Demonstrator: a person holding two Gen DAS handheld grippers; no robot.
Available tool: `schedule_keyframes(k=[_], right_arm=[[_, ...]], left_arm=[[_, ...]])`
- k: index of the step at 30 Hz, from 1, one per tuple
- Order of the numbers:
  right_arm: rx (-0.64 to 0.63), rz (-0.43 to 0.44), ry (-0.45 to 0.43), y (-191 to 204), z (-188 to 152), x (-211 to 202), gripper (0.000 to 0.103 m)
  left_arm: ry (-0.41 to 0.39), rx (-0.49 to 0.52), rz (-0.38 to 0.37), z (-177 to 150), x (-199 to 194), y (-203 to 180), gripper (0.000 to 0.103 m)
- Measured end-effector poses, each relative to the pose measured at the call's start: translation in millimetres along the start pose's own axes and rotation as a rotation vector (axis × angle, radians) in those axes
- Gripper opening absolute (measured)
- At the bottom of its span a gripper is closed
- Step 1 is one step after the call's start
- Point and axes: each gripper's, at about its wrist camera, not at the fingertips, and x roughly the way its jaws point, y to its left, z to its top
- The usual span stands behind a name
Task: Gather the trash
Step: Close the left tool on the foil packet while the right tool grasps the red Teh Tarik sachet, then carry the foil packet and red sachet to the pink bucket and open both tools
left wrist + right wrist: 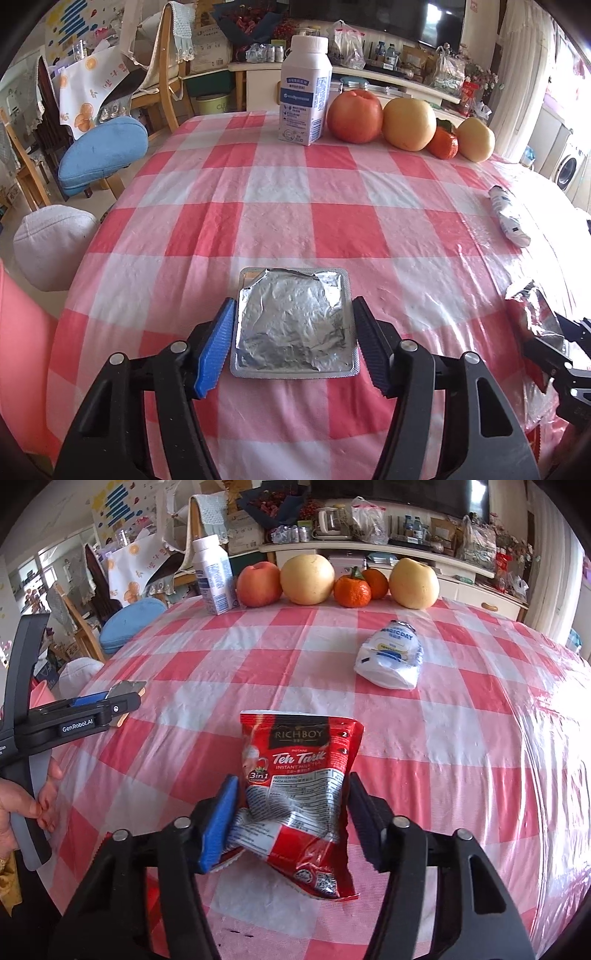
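My left claw (pixel 293 345) gripping the square foil packet (pixel 295 325) flat by its side edges near the surface (pixel 332 206) rim, my right claw (pixel 290 819) pinching the crumpled red tea sachet (pixel 295 782), long axis pointing away, open checked cloth ahead
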Motion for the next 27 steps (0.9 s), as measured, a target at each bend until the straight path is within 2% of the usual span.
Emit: schedule_keyframes(k=[7,17,27], right_arm=[[-0.006,0.015,-0.007,0.3,-1.1,-1.7,0.051],[0.015,0.036,-0.015,-1.8,-1.6,-5.9,0.048],[0.025,0.042,-0.058,-0.2,-0.4,-21.7,0.048]], left_arm=[[-0.023,-0.011,-0.033,-9.3,-15.9,-4.4,0.064],[-0.073,-0.021,-0.076,-18.7,-48.4,-3.5,0.064],[-0.098,-0.05,-0.086,-32.1,-77.5,18.9,0.064]])
